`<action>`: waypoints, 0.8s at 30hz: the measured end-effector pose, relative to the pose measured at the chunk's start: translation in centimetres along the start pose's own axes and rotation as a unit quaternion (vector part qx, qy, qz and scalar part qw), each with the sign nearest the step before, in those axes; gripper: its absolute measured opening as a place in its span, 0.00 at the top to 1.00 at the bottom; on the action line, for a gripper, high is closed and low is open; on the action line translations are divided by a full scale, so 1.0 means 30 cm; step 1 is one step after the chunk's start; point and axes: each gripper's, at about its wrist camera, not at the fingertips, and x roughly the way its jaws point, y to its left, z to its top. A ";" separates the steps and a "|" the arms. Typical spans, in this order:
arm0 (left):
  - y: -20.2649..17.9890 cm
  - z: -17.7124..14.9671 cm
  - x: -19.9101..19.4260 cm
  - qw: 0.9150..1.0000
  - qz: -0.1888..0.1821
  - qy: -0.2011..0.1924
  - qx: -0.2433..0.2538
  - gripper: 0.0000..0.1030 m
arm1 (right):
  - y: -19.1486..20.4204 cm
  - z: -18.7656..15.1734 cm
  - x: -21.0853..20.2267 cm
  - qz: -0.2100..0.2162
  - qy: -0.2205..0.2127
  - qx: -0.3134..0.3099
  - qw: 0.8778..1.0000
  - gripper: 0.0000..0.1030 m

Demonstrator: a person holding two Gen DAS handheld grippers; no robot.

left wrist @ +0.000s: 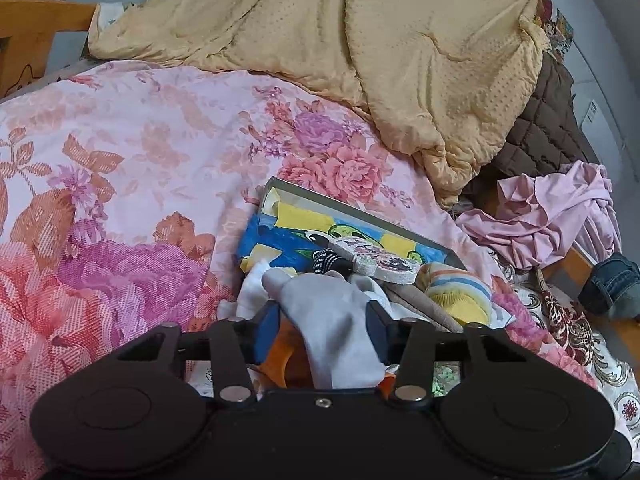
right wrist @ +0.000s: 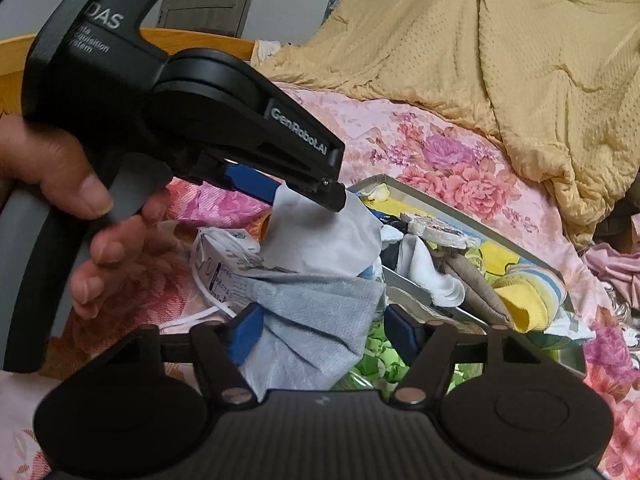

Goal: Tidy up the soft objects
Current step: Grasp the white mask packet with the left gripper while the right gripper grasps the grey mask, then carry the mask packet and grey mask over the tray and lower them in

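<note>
On the floral bedspread point(left wrist: 120, 184), at about five o'clock in the left wrist view, lies a shallow tray point(left wrist: 360, 210) with its long axis running from ten to four o'clock. Socks are heaped at its near end: a striped sock point(left wrist: 460, 288) with a yellow cuff, a tan one point(right wrist: 476, 284) and a white one point(right wrist: 424, 268). The left gripper point(left wrist: 324, 320) is clamped on a grey cloth point(left wrist: 328, 332), jaws held fairly wide by the bunched fabric; the cloth's long axis points away toward eleven o'clock, its tip over the tray's near edge. In the right wrist view the left gripper point(right wrist: 296, 194) hangs at ten o'clock, the cloth point(right wrist: 324, 236) drooping below it. The right gripper point(right wrist: 326, 330) has its jaws apart around a blue-grey mask point(right wrist: 316, 312); they seem to pinch it, though the contact is unclear. A yellow quilt point(left wrist: 360, 48) fills twelve o'clock.
</note>
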 end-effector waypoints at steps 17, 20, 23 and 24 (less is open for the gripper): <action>-0.067 -0.006 -0.020 0.998 -0.028 0.002 0.053 0.93 | 0.015 0.000 -0.060 -0.016 -0.021 -0.012 1.000 0.74; -0.092 -0.012 -0.035 0.997 -0.035 -0.003 0.069 0.95 | 0.013 0.004 -0.081 -0.027 -0.030 -0.008 0.999 0.80; -0.103 -0.007 -0.053 0.996 -0.042 -0.011 0.072 0.95 | 0.007 0.010 -0.102 -0.040 -0.034 -0.006 0.999 0.94; -0.102 -0.003 -0.057 0.997 -0.046 -0.013 0.067 0.96 | 0.001 0.012 -0.112 -0.048 -0.037 -0.005 0.998 0.94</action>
